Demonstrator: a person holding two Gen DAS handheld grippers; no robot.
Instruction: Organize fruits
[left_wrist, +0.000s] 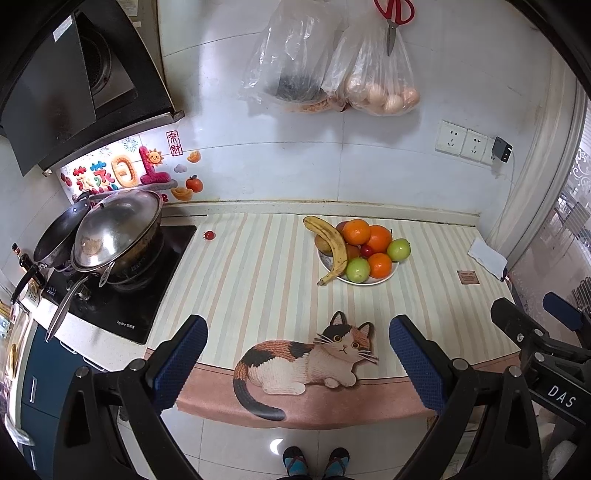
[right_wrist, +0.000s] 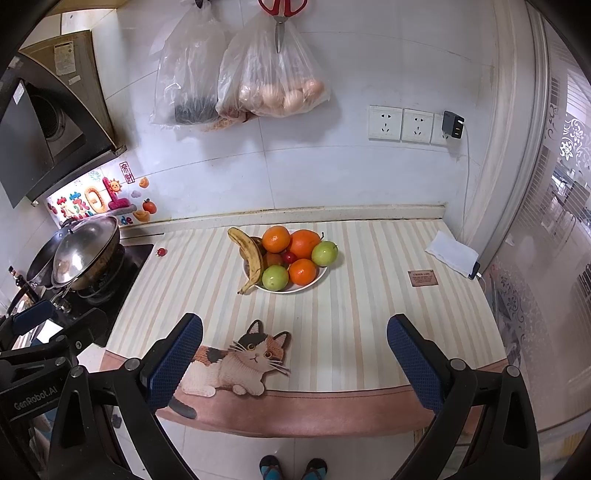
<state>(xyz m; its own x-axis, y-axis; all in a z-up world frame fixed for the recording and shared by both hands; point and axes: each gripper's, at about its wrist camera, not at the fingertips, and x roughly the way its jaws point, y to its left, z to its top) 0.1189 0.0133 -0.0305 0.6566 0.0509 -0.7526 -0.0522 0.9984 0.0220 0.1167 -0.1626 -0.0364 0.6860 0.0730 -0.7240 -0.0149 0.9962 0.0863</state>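
A white plate (left_wrist: 371, 281) (right_wrist: 291, 288) on the striped mat holds a heap of fruit: oranges (left_wrist: 356, 232) (right_wrist: 276, 238), green apples (left_wrist: 357, 269) (right_wrist: 275, 277) and a small red fruit. A banana (left_wrist: 331, 248) (right_wrist: 253, 258) leans over the plate's left rim, its tip on the mat. One small red tomato (left_wrist: 209, 235) (right_wrist: 161, 252) lies alone on the mat near the stove. My left gripper (left_wrist: 297, 347) and my right gripper (right_wrist: 294, 343) both hang open and empty above the counter's front edge, well short of the plate.
A stove (left_wrist: 122, 295) with a lidded wok (left_wrist: 118, 229) (right_wrist: 86, 251) fills the left. Bags and scissors (left_wrist: 393, 14) hang on the wall. A folded cloth (right_wrist: 452, 253) and a small brown card (right_wrist: 423, 277) lie at the right. A person's feet (left_wrist: 316, 461) show below.
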